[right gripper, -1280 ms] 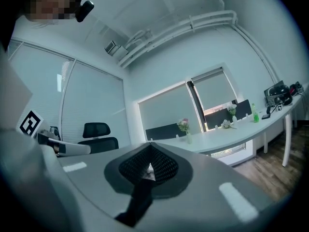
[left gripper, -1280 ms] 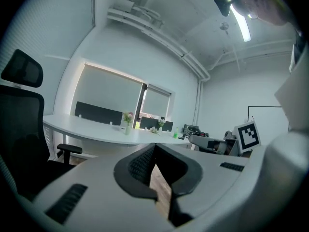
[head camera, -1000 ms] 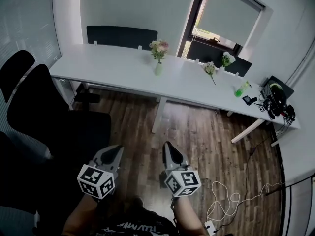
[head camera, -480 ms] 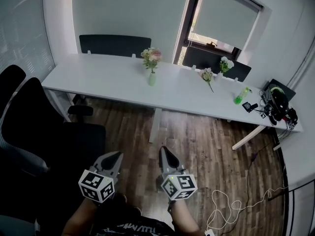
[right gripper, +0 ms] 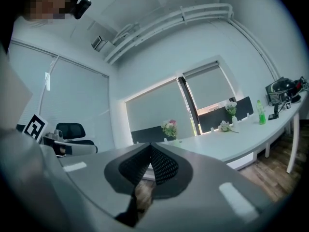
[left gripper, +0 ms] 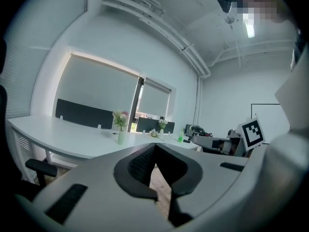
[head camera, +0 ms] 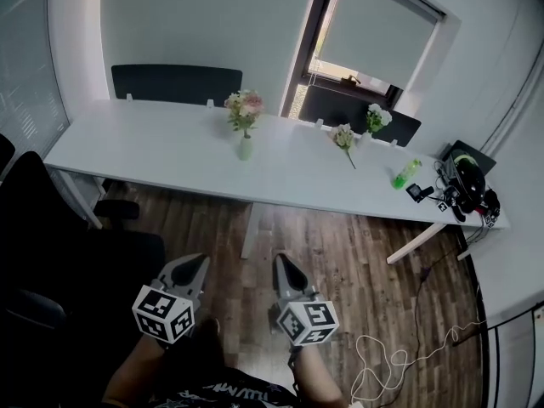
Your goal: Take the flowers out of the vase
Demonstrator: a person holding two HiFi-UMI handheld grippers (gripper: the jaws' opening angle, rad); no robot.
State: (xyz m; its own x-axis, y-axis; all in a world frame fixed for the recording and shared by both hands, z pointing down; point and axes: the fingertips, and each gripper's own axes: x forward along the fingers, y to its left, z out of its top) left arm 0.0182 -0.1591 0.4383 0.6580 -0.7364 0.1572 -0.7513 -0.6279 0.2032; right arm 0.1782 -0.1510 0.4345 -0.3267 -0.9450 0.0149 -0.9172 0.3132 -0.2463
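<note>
An office. A long white worktop (head camera: 161,151) carries dark divider screens (head camera: 174,83); black desk chairs (head camera: 76,257) and roller blinds (head camera: 387,28) surround it.

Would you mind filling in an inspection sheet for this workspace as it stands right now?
Surface: long white table, mostly bare.
Job's things: flowers standing in a pale vase mid-table, not yet taken out.
Clutter: loose flower lying flat; second small bouquet near the far edge; green bottle; dark gear at the right end.
Grippers: left gripper and right gripper both shut and empty, over the floor, well short of the table.
Cables: white cable looped on the floor at right.
Surroundings: wood floor; black chair at left; window with its blind lowered.
</note>
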